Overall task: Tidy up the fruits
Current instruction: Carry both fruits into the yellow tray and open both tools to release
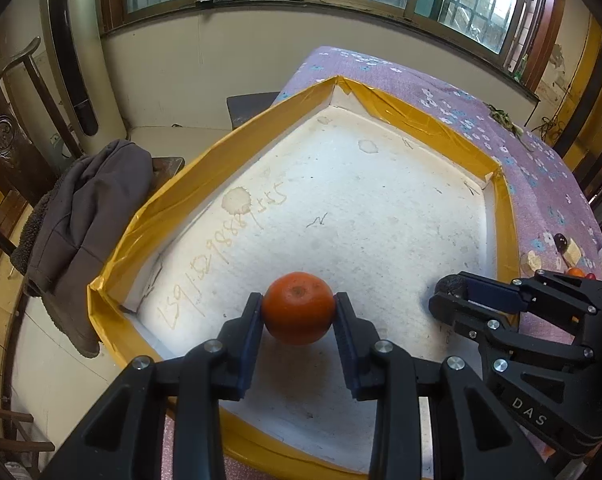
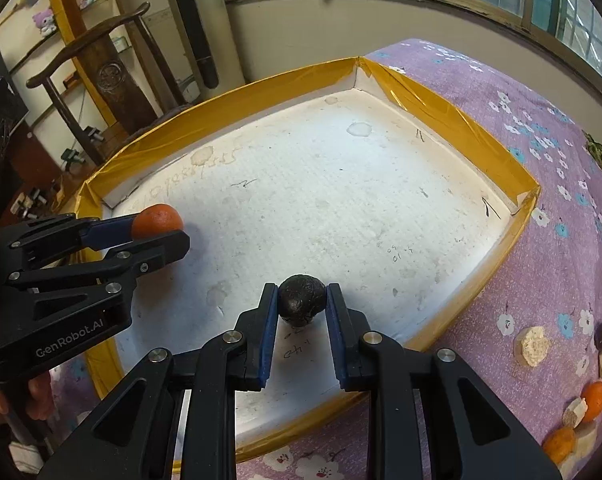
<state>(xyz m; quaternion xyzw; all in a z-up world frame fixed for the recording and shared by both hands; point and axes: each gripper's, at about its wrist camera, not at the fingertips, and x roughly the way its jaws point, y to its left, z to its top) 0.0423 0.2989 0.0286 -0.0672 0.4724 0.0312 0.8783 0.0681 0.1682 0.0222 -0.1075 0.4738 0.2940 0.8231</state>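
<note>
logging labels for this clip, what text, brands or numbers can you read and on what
"DAS" on the body of the right hand-held gripper, in the left wrist view.
"GenRobot.AI" on the body of the left hand-held gripper, in the right wrist view.
Faint handwritten digits on the white tray floor, partly "9888" then "555"; the rest is unclear.
Small pen scribbles on the tray floor near the dark fruit: too small to read.

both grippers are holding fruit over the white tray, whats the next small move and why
Probably lower both and release. The left gripper grips the orange and the right gripper the dark wrinkled fruit, each above the tray floor, with bare space beneath.
</note>
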